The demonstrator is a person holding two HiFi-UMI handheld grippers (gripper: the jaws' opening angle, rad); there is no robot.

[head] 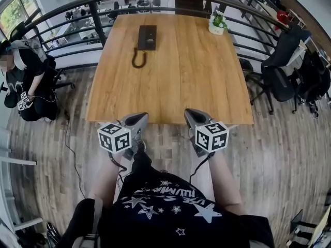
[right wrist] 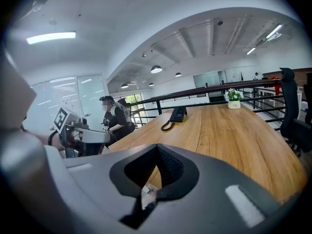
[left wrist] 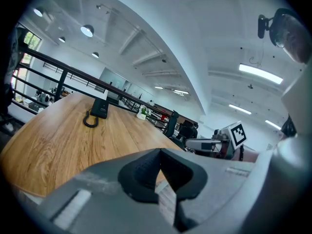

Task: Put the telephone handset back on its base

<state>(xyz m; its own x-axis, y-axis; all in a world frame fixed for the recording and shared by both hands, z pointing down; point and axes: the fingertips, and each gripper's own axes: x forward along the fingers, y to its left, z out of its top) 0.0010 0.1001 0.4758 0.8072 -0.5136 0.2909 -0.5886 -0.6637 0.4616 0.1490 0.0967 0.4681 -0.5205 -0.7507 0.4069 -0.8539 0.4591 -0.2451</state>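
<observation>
A black telephone [head: 147,36] lies at the far end of the wooden table [head: 176,81], its coiled cord [head: 137,61] looped toward me. I cannot tell the handset apart from the base. The phone also shows small and far off in the left gripper view [left wrist: 100,108] and the right gripper view [right wrist: 178,113]. My left gripper [head: 138,119] and right gripper [head: 192,115] hover side by side at the table's near edge, far from the phone. Both are shut with nothing between the jaws, as the left gripper [left wrist: 160,151] and right gripper [right wrist: 157,147] show in their own views.
A small potted plant [head: 217,23] stands at the table's far right corner. A curved black railing [head: 93,14] runs behind the table. Office chairs [head: 282,71] stand at the right. A person [head: 23,81] sits at the left on the wooden floor level.
</observation>
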